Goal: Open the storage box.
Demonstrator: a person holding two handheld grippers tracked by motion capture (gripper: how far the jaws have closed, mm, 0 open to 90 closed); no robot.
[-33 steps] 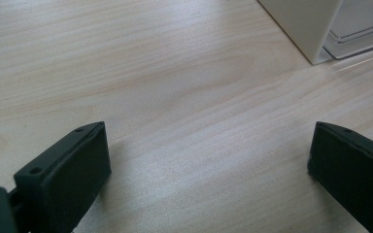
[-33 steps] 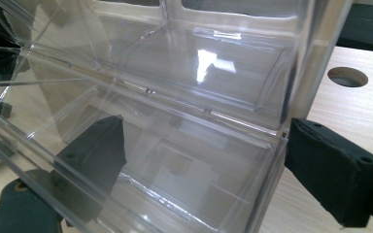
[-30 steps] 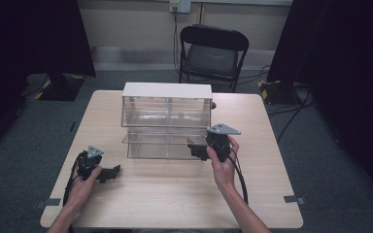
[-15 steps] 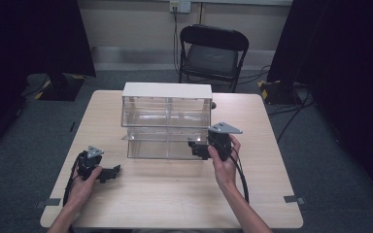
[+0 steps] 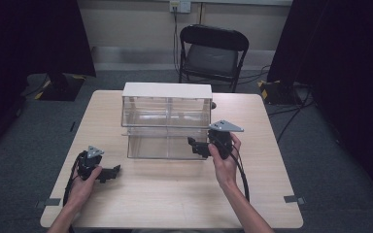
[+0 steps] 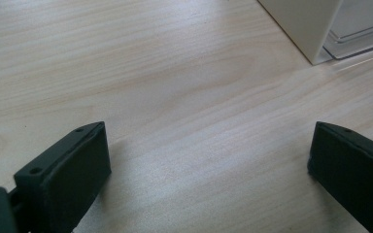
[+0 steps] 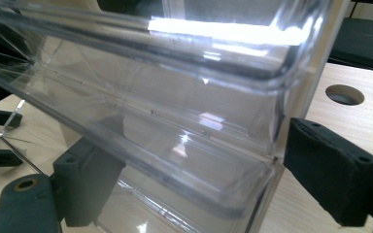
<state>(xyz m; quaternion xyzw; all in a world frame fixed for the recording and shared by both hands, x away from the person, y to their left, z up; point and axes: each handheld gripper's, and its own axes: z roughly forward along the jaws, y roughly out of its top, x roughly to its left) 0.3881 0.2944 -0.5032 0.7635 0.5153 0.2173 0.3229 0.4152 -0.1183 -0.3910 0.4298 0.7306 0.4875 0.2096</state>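
My right gripper (image 5: 194,145) pinches the front edge of the clear lower drawer (image 5: 162,143) at the middle of the high view, under the white-topped cabinet (image 5: 166,90). The drawer stands pulled partway out. My left gripper (image 5: 110,173) rests at lower left, fingers spread over bare table (image 5: 175,194). Next, I judge, comes a straight level slide — no twisting, or it jams.
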